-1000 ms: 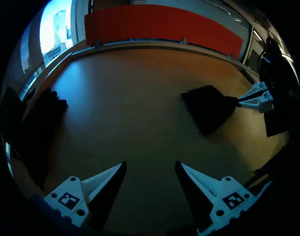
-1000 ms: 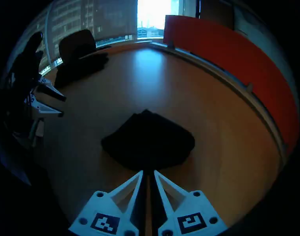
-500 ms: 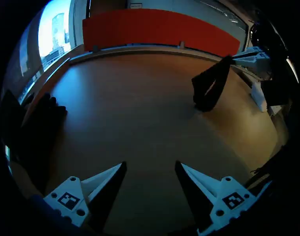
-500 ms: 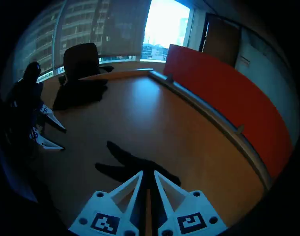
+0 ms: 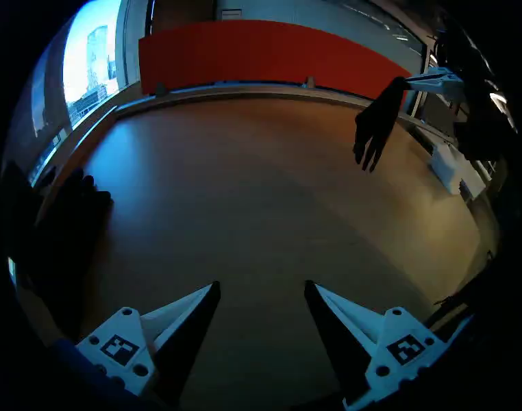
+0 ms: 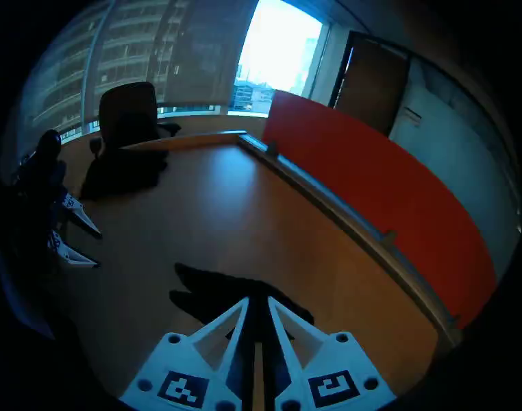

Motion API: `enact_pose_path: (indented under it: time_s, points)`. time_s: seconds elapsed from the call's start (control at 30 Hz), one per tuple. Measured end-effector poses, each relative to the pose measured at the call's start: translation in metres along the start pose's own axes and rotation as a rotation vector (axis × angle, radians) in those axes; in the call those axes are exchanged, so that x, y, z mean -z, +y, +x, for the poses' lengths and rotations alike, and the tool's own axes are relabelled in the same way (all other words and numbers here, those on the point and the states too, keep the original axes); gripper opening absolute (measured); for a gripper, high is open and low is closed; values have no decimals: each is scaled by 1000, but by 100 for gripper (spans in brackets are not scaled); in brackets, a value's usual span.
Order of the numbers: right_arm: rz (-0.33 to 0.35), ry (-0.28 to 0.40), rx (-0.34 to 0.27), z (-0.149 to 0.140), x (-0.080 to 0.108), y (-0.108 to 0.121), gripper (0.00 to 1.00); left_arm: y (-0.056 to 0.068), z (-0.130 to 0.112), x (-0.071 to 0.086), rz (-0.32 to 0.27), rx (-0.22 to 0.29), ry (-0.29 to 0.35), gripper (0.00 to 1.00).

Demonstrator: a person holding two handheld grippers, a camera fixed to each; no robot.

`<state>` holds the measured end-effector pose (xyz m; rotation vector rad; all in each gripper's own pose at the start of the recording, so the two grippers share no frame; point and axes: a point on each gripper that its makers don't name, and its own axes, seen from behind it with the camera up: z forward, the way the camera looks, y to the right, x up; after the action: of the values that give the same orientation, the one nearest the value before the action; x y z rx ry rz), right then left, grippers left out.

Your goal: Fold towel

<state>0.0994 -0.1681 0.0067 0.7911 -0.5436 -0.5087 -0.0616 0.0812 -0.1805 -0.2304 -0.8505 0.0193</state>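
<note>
**Up off the table: dark towel pinched in the right gripper, left gripper empty**

Seen in its own view, the right gripper [image 6: 258, 300] had its two fingers drawn almost together, with only a thin slit between them, and the dark towel [image 6: 206, 291] nipped at their tips. The cloth spread out just beyond and to the left of the fingertips as a crumpled black shape against the wooden table [image 6: 227, 205].

From the left gripper view, the same right gripper [image 5: 408, 81] sat high at the far right, and the towel [image 5: 374, 127] dangled from it in a narrow, bunched strip. Its loose lower ends appeared to hang clear of the table [image 5: 247, 192].

The left gripper [image 5: 261, 284] stood wide open above bare wood, with nothing between its fingers and well apart from the towel. In the right gripper view it [image 6: 96, 250] appeared at the far left, its white fingers spread.

A dark heap [image 5: 69, 219] lay on the table's left edge, near a black office chair [image 6: 127, 116]. A red partition [image 5: 261, 48] ran along the table's far side, and a bright window [image 6: 278, 48] stood behind the chair.
</note>
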Motion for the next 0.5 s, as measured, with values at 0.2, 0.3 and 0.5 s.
enact_pose_path:
  time_s: [0.2, 0.3, 0.5]
  points:
    - [-10, -14, -13, -9, 16, 27, 4, 2, -1, 0, -7, -6, -3, 91]
    - [-19, -25, -25, -16, 24, 41, 4, 3, -1, 0, -8, -10, -3, 91]
    - [-33, -46, -50, -35, 38, 67, 4, 6, 0, -1, -9, -12, -4, 91]
